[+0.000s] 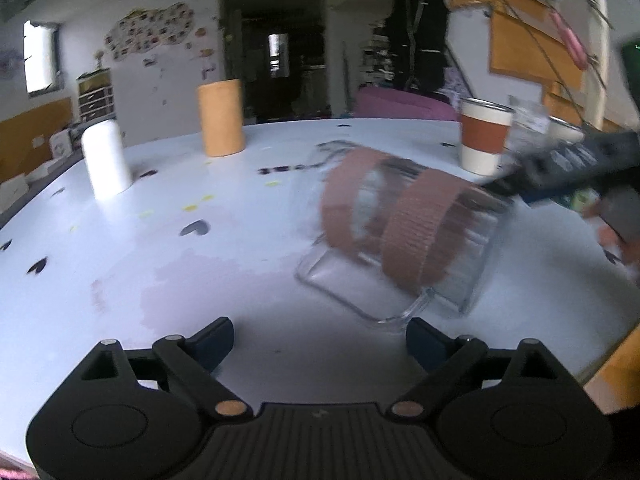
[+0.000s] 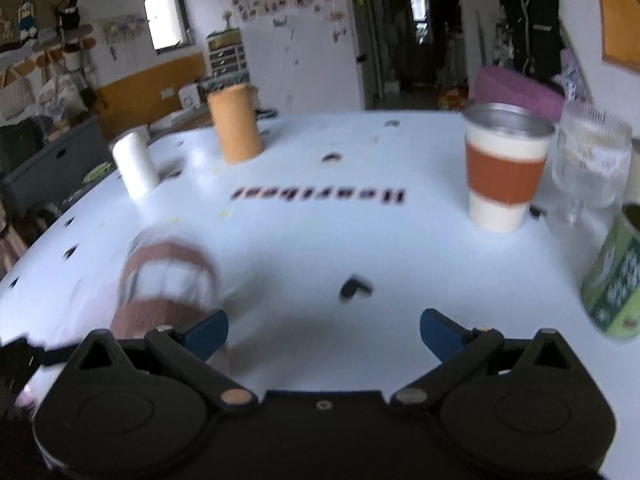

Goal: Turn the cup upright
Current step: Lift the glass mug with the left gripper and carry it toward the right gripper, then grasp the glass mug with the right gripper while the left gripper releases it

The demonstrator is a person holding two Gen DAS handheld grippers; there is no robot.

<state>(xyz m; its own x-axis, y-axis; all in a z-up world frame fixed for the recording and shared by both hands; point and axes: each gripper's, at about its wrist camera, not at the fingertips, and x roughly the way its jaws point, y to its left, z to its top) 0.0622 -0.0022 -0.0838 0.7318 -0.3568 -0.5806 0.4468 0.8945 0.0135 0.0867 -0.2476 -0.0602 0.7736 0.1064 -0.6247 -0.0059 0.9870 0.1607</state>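
A clear glass cup (image 1: pixel 404 236) with two brown fabric bands and a glass handle lies on its side on the white table (image 1: pixel 160 264). It sits just ahead and right of my left gripper (image 1: pixel 320 340), which is open and empty. My right gripper (image 2: pixel 324 330) is open and empty too. In the right wrist view the cup (image 2: pixel 168 284) is blurred, just ahead of the left finger (image 2: pixel 206 330). The right gripper's body shows in the left wrist view (image 1: pixel 568 168), at the cup's far right end.
A white and orange cup (image 2: pixel 504 168), a clear stemmed glass (image 2: pixel 588 164) and a green can (image 2: pixel 616 276) stand at the right. An orange cylinder (image 2: pixel 234 124) and a white cylinder (image 2: pixel 134 164) stand at the back left. The table's edge (image 1: pixel 612 364) is near on the right.
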